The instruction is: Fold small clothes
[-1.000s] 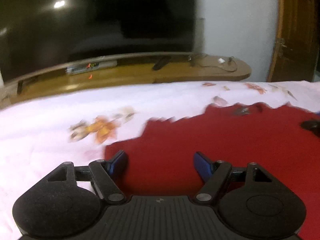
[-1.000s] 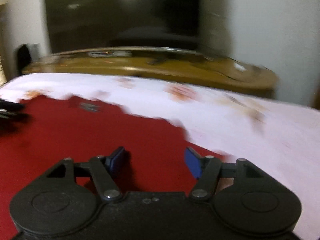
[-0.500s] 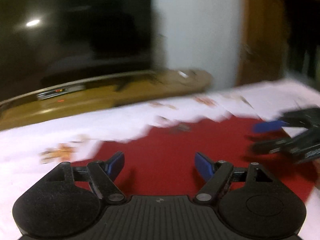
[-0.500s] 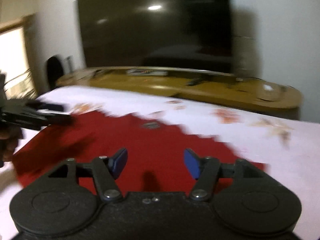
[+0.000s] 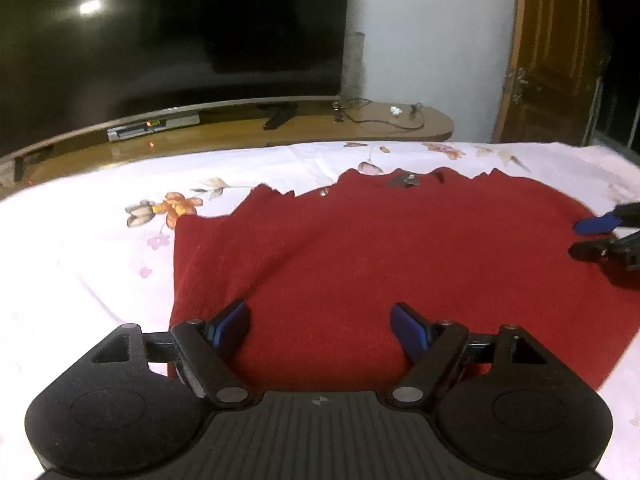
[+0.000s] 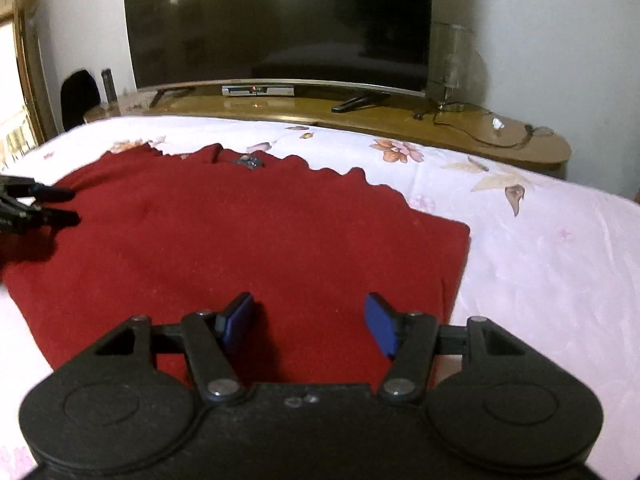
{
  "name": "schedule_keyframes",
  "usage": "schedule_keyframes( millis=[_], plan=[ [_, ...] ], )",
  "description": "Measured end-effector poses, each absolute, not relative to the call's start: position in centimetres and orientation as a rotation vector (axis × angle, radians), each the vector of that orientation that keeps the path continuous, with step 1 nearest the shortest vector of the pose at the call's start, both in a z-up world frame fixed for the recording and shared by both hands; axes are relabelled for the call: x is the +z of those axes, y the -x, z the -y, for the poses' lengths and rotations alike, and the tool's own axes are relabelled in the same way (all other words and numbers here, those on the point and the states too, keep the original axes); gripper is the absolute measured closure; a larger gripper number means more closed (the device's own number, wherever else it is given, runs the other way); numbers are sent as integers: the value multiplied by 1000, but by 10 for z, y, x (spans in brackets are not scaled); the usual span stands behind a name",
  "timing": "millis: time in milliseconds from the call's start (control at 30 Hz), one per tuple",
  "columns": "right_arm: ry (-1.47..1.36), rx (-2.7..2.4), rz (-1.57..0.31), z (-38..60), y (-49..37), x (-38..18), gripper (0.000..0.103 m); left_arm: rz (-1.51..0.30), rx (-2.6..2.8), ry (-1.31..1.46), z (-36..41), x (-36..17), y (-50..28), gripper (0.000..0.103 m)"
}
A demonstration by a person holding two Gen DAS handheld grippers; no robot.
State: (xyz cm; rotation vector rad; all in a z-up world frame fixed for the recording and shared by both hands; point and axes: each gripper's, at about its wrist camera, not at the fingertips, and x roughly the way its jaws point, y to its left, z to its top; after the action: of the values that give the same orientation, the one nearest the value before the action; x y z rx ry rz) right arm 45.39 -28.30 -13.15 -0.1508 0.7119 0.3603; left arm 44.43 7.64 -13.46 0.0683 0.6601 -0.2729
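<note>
- While the red garment lay spread flat on the bed, both claws hung over its near edge with nothing in them, which reads as the approach before a fold rather than a fold under way.
- Left claw: its blue pads stood wide apart above the cloth near the garment's left edge, gripping nothing. That spot probably suited taking up a near corner.
- Right claw: its jaws stood apart too, a little narrower than the left pair, with only flat cloth below them and no fabric pinched. It sat near the garment's right edge, mirroring the other.
- Each claw showed at the side of the other's view, well apart across the cloth; one at each side would let the near hem be lifted evenly.
- Garment: it lay smooth, its wavy far edge toward the television and a small dark tag or trim at the middle of that edge, likely the neckline. Laid out like that, it was ready to be doubled over.
- Floral sheet: it was bare to the right of the garment, leaving room to work.
</note>
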Motion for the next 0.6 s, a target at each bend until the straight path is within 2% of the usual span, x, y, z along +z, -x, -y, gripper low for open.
schedule_keyframes(
  millis=[200,367,600],
  plan=[
    [112,397,-626,240,-422,-102,44,-625,-339,-84,-32,-108,-418,24],
    [159,444,-685,191,-396,-121,45,-707,-284,-151,7,-129,-407,24],
    [164,388,-736,183,-397,-135,42,-694,-252,-151,12,-134,-401,23]
  ],
)
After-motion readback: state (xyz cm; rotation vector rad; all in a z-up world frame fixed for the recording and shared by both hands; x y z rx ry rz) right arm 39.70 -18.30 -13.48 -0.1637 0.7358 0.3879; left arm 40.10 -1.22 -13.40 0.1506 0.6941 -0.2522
